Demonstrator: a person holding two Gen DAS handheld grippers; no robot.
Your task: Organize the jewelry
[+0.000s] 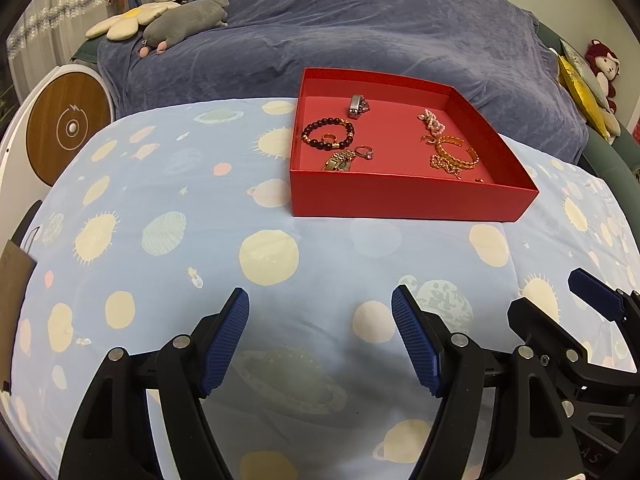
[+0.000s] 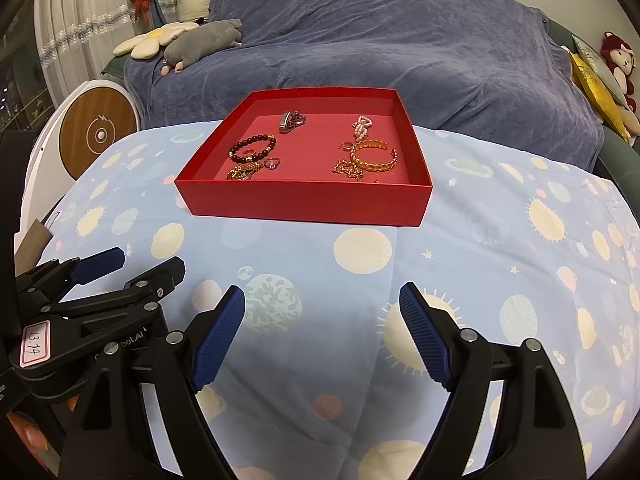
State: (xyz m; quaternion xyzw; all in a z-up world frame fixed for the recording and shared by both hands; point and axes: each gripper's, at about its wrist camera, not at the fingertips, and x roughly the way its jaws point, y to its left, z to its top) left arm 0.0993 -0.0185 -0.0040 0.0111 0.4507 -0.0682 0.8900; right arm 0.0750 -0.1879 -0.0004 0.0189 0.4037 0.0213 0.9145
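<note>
A shallow red box (image 1: 400,200) (image 2: 304,202) stands on the planet-print cloth, far ahead of both grippers. Inside it lie a dark bead bracelet (image 1: 328,134) (image 2: 252,148), a silver clasp piece (image 1: 357,106) (image 2: 291,121), a gold watch (image 1: 339,161) (image 2: 242,171), a stone ring (image 1: 365,153) (image 2: 272,163), a pink bead piece (image 1: 434,121) (image 2: 362,126), a gold cuff (image 1: 458,152) (image 2: 374,157) and a gold chain (image 1: 444,165) (image 2: 347,170). My left gripper (image 1: 320,304) and my right gripper (image 2: 322,300) hover open over the cloth, nothing between their blue pads.
The cloth (image 1: 280,280) covers a rounded table. A blue-covered sofa (image 1: 360,32) with plush toys (image 1: 184,24) lies behind. A round wooden-faced device (image 1: 68,128) stands at the left. The right gripper's fingers (image 1: 592,292) show at the left wrist view's right edge.
</note>
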